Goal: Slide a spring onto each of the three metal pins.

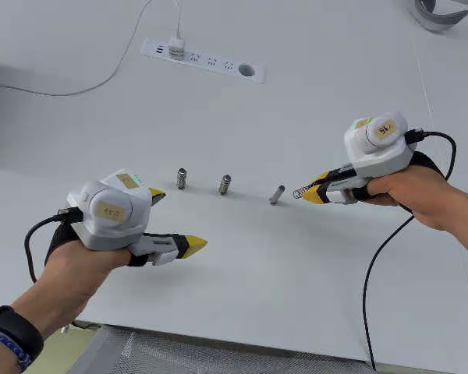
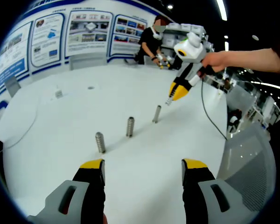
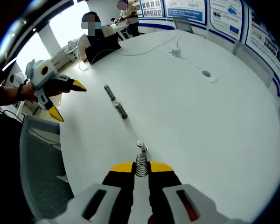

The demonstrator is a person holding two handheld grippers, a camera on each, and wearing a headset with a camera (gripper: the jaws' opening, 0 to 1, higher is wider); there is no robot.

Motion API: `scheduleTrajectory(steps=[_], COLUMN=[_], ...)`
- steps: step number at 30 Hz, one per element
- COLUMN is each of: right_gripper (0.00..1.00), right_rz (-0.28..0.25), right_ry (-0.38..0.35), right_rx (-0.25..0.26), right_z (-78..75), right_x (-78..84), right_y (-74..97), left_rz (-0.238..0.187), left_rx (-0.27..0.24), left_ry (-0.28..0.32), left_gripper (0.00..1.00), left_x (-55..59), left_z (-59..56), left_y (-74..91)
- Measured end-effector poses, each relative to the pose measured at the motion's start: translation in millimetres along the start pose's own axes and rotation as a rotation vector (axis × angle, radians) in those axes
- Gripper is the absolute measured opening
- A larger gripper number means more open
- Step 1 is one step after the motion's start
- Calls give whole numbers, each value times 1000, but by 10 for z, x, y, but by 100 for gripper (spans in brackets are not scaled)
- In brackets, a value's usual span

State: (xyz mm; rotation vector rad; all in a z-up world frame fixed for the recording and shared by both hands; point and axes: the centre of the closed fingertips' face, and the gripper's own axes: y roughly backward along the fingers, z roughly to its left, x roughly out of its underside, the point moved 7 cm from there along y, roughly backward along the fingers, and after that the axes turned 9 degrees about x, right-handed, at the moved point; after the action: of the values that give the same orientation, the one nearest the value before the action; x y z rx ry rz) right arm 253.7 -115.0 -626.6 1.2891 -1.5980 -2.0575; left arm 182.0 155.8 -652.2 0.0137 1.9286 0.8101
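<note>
Within the right gripper (image 3: pixel 141 169), a spring (image 3: pixel 140 161) lies near the bare pin (image 3: pixel 141 145).

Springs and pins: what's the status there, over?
Left tongs open, empty. Right tongs shut on spring, just short of bare pin. Other two pins already loaded. Nothing between.

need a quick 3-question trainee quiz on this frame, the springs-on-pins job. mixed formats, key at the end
1. True or false: the left tongs are open and empty.
2. How many of the pins are already loaded: A one, B two, C three?
3. Fill in: the right tongs hold a ___ close to the bare pin.

Key: 1 true; 2 B; 3 spring.
</note>
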Motion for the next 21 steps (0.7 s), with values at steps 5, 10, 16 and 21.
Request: scheduleTrajectory(steps=[5, 10, 16, 21], right_gripper=[12, 12, 12, 12], right_rz=[3, 7, 19, 27], right_ry=[31, 46, 61, 71], right_rx=[-4, -12, -19, -21], right_z=[11, 17, 37, 39], right_x=[-78, -142, -182, -201], right_y=[-32, -74, -122, -147], left_rz=[-7, -6, -10, -11], left_rx=[-6, -9, -15, -21], left_ry=[11, 18, 27, 32], left_gripper=[68, 68, 68, 67], left_x=[19, 48, 70, 85], left_z=[20, 34, 49, 67], left_y=[22, 44, 81, 110])
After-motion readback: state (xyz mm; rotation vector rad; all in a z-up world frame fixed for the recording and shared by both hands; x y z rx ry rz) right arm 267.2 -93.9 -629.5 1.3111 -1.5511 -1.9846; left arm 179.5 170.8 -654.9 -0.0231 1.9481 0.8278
